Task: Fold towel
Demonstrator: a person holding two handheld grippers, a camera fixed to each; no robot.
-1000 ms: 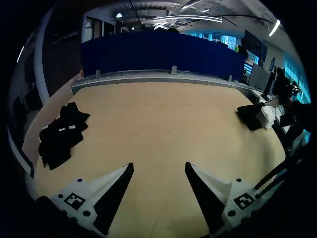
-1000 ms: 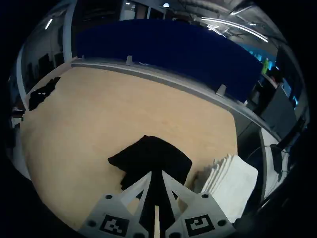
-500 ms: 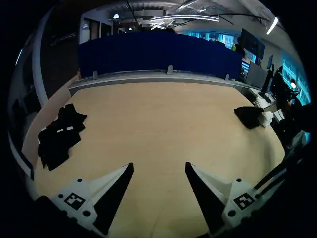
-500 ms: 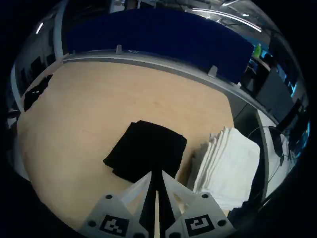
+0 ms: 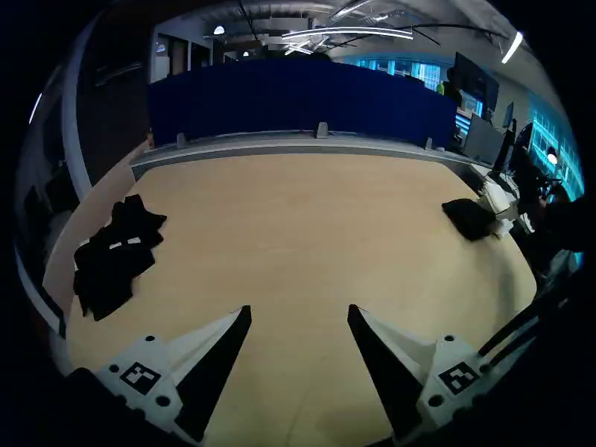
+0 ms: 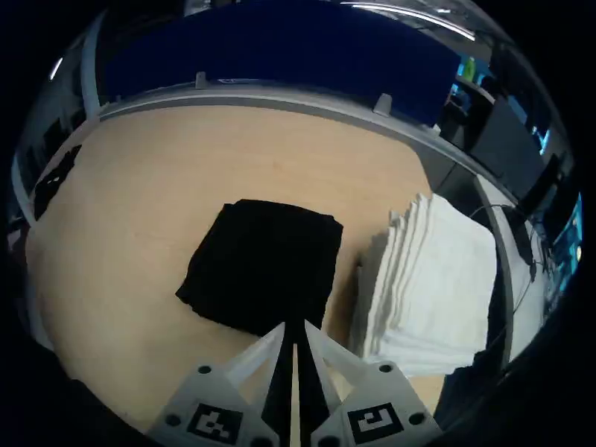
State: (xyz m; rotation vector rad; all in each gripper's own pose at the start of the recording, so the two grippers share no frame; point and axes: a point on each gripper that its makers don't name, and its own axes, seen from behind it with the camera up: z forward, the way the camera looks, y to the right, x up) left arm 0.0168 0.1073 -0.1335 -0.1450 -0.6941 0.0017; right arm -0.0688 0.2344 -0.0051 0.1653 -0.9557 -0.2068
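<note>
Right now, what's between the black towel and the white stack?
Right gripper view: only a narrow strip of bare table parts the black towel from the white towel stack.

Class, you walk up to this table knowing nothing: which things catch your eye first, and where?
A folded black towel lies on the table, its near edge pinched in the right gripper, with a stack of white towels to its right. In the left gripper view, a crumpled heap of black cloths sits near the table's left edge.

Dim overhead strip lights, sharp centres, heavy fisheye bending at edges.
</note>
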